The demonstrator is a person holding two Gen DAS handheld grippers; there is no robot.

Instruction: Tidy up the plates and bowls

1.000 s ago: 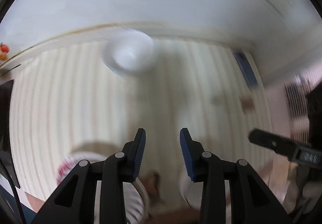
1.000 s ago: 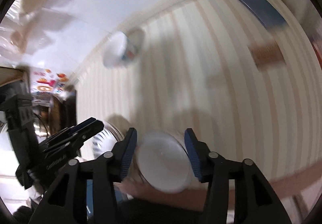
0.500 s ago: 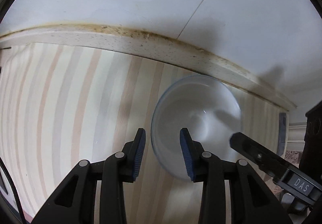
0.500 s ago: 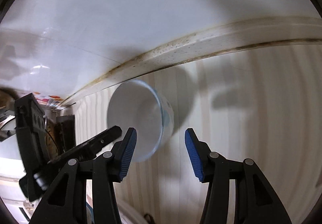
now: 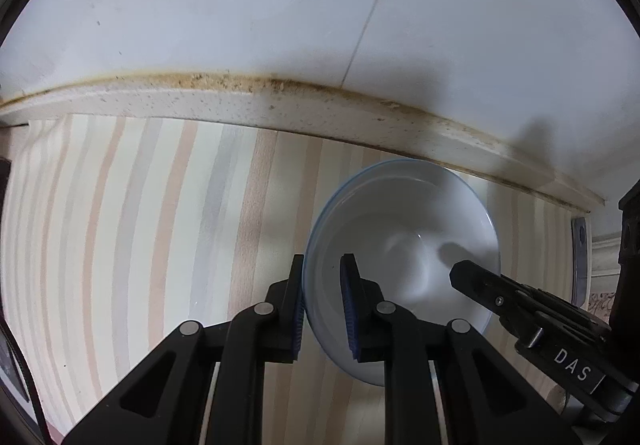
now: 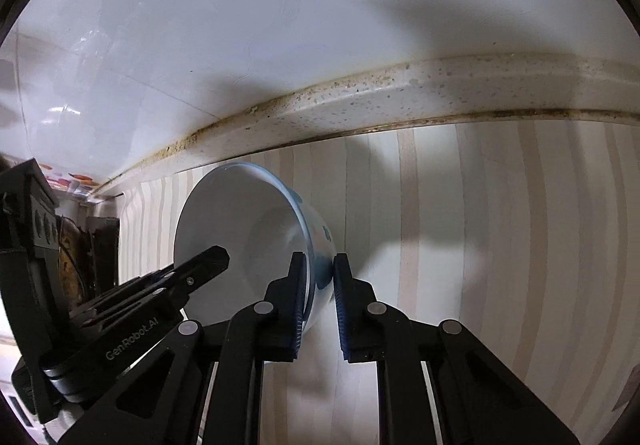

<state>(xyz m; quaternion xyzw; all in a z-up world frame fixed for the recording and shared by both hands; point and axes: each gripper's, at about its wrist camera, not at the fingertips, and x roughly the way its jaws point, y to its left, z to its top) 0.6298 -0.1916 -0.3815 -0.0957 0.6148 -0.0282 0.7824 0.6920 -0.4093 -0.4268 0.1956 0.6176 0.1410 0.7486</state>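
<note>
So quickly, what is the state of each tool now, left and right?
Left tool: jaws just closed, shut on the white bowl's rim.
Right tool: jaws just closed, shut on the same bowl's opposite rim.

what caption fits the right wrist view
Right gripper clamps the bowl rim on the striped mat.

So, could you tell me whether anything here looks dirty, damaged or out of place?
Yes: brown grime runs along the seam where the wall meets the counter ledge. The bowl, gripped on opposite rims by the left gripper and right gripper, looks intact and empty.
</note>
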